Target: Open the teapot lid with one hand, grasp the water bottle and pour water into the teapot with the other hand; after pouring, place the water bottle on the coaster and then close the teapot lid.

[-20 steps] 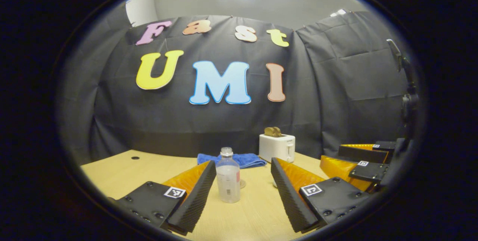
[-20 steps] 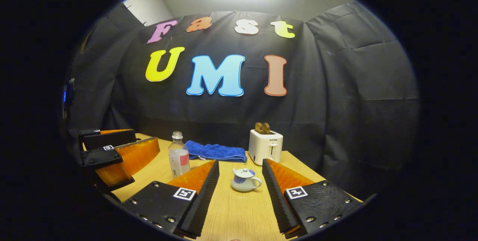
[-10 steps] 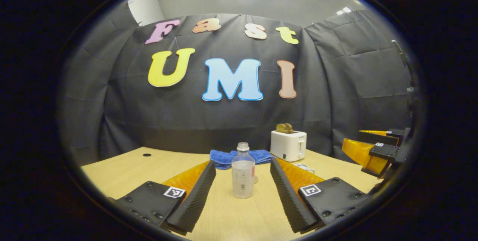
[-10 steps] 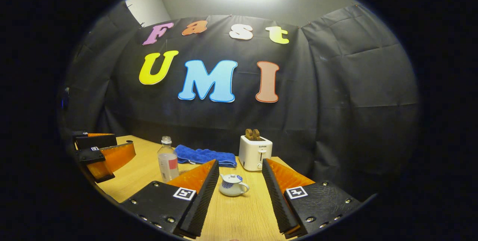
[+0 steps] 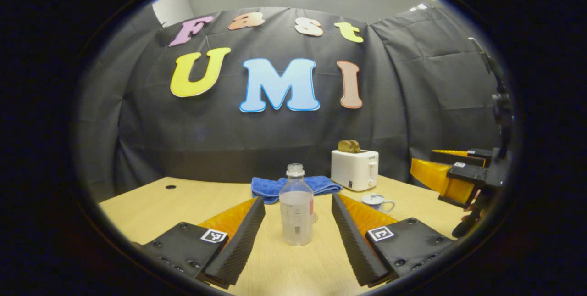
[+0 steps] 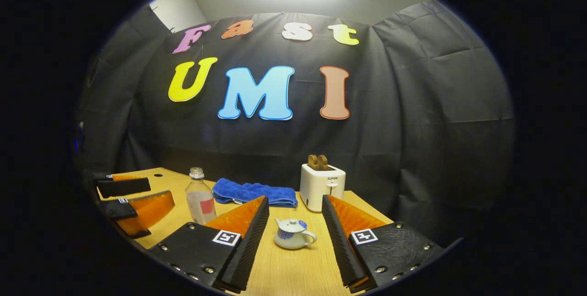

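Left tool (image 5: 298,241): fingers spread wide, holding nothing. The water bottle (image 5: 296,211) stands upright on the table (image 5: 151,199) between them, touching neither.

Right tool (image 6: 291,245): fingers likewise apart and empty, framing the teapot (image 6: 293,234), which sits on the table with its lid (image 6: 290,225) on and its handle toward that view's right.

Partly hidden: in the left gripper view the teapot (image 5: 377,202) shows as a lid and handle behind the left tool's finger, and the right tool (image 5: 451,179) is cut off at the far right edge. A round edge beside the bottle's base may be the coaster; too little shows to tell. In the right gripper view the left tool (image 6: 130,202) sits in shadow at the left edge.

Background: a blue towel (image 6: 254,192) lies folded behind the bottle (image 6: 200,197); a white toaster (image 6: 322,186) holding bread slices (image 6: 318,162) stands beside it. The bottle's red label patch faces the right gripper view.
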